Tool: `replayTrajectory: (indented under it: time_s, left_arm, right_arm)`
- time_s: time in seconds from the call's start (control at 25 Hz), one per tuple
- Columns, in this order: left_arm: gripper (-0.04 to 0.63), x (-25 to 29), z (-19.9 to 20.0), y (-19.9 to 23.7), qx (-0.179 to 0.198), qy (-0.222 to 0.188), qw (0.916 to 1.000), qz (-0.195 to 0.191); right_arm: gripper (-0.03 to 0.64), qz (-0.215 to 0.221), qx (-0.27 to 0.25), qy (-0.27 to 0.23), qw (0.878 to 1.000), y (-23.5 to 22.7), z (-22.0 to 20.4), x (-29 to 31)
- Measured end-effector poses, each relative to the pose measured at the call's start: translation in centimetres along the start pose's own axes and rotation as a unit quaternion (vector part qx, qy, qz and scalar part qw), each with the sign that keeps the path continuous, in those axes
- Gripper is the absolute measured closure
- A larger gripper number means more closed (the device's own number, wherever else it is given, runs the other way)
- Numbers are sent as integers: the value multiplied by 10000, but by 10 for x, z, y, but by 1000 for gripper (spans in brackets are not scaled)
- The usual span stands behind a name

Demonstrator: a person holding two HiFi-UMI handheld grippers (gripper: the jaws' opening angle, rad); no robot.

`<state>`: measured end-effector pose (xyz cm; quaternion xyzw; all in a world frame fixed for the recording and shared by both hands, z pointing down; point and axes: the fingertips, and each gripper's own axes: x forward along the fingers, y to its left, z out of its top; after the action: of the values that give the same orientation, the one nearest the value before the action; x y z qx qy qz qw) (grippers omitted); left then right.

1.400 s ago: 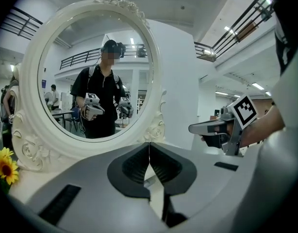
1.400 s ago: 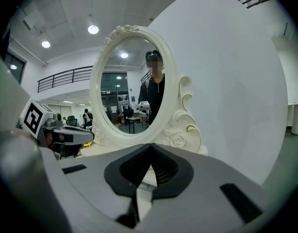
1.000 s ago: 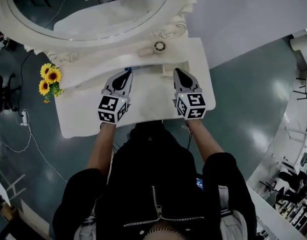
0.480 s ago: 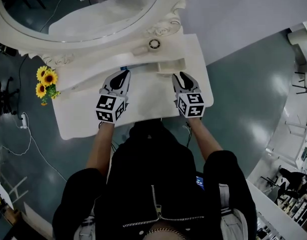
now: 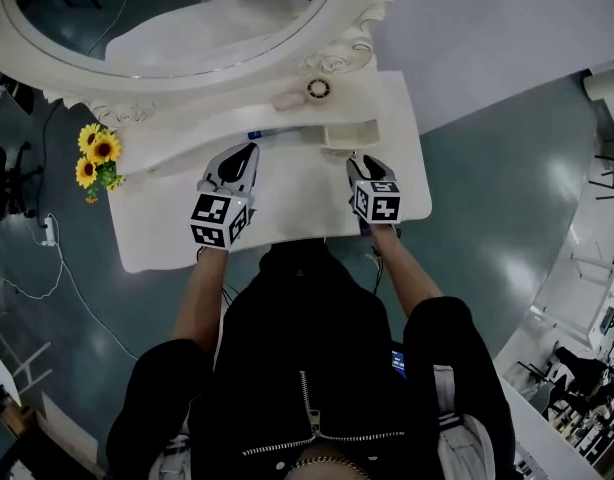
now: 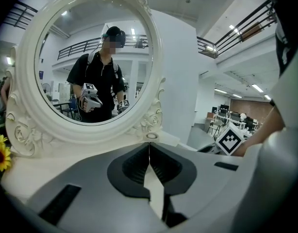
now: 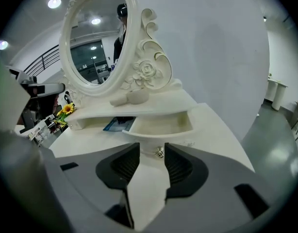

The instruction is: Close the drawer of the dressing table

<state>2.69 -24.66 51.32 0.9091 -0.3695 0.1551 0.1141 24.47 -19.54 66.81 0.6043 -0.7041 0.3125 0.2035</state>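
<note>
Right gripper [image 7: 151,150]: jaws just opened, spread either side of the small metal knob [image 7: 159,152] of the open cream-white drawer [image 7: 163,125], untouched. Left gripper [image 6: 149,145], left of drawer: jaws pressed together.

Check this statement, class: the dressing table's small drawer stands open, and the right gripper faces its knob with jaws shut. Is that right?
Not quite. The right gripper view shows the right gripper's jaws apart, not shut; they have just been opening, and the knob shows between their tips, ungripped. The drawer does stand open on the dressing table.
</note>
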Motion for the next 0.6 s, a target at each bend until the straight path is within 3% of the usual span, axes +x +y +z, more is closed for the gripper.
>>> replayTrajectory:
  time_s: [0.6]
  left_arm:
    - [574,-18,-9,28,-173,68,9987,467]
  right_arm:
    - [480,-179,244,602,9977,-19,-28,43]
